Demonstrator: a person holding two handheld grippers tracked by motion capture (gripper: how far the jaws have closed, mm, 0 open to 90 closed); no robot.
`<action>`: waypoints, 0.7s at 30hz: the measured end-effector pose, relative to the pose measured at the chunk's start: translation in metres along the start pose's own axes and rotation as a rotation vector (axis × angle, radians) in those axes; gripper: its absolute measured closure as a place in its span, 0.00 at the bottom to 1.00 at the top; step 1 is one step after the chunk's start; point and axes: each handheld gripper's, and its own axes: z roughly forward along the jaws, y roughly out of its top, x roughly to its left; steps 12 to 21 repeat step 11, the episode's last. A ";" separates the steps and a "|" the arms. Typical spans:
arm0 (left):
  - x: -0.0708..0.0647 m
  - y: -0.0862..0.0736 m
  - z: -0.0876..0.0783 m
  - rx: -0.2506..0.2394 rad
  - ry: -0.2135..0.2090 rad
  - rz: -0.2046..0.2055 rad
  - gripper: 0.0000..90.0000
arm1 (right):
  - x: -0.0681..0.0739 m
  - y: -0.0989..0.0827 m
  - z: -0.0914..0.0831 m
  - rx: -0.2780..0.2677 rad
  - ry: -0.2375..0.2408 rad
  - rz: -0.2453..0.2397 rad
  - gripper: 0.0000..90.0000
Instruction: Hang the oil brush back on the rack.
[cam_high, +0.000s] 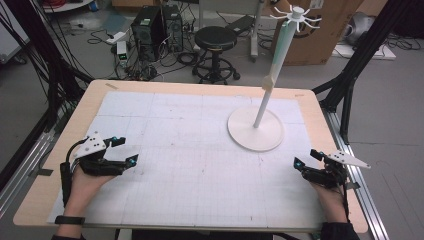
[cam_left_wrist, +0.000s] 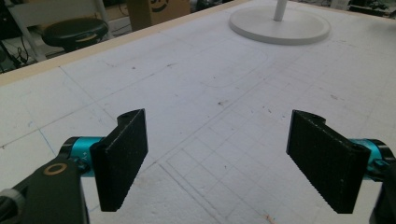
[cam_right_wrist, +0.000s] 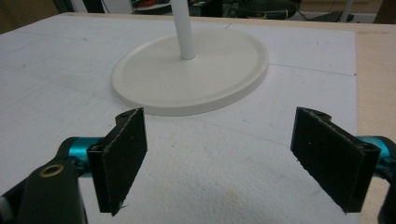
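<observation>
Both grippers, left and right, rest spread and empty. The stand sits far right on the table; looks rigid, top-heavy, best pinched low on its pole.

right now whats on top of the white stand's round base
Only its own pole rises from the middle of the round base; the rest of the disc is bare. What lies under the base is covered.
</observation>
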 end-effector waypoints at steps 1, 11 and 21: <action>0.000 -0.001 0.000 -0.006 0.003 -0.003 0.24 | 0.000 0.000 0.000 -0.001 -0.001 0.002 0.20; 0.001 -0.019 0.005 0.010 0.024 -0.045 0.24 | 0.000 -0.002 0.003 0.009 -0.002 -0.001 0.20; 0.001 -0.019 0.005 0.010 0.024 -0.045 0.24 | 0.000 -0.002 0.003 0.009 -0.002 -0.001 0.20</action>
